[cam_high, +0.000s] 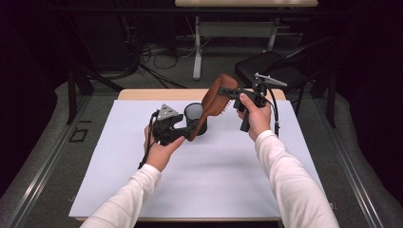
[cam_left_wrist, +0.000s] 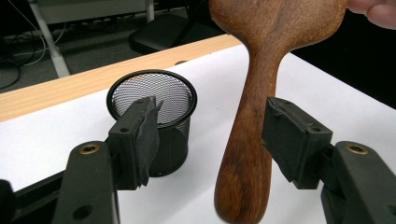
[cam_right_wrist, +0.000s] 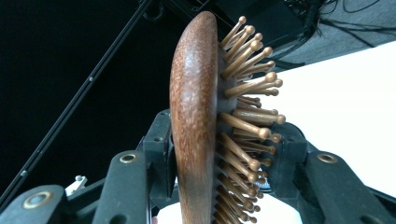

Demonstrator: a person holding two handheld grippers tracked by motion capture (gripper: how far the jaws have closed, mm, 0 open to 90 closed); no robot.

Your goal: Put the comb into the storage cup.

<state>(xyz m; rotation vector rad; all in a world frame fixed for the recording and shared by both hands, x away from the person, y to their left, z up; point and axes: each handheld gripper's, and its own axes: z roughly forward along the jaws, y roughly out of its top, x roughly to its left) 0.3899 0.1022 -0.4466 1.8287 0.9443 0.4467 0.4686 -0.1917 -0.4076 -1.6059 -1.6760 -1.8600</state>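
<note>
**Brush held by right gripper; handle between parted left jaws**

1. Table (cam_high: 142, 190): white top, wooden strip along the far edge. The person's forearms enter from 6 o'clock.

2. Brush (cam_high: 216, 102): wooden paddle type, carried above the table near its middle. Its long axis runs from the head at 1 o'clock down to the handle end at 7 o'clock. In the right gripper view the head stands edge-on, wooden back to the left, pins (cam_right_wrist: 247, 116) to the right.

3. Right gripper (cam_high: 233, 92): clamped on the brush head, one jaw on the wooden back, the other on the pin side. This gripper carries the brush.

4. Left gripper (cam_high: 183, 133): jaws spread wide. In the left gripper view the handle (cam_left_wrist: 247, 154) hangs in the gap, close to the right-hand jaw; contact cannot be confirmed. The left gripper is nearer the handle end.

5. Cup (cam_high: 196, 118): black mesh, upright, open, on the table at 12 o'clock of the left gripper and just beside the handle end.

Judgement: a handover to the left gripper, or lowering the handle into the cup, looks likely. Either depends on the handle staying centred between the left jaws.
</note>
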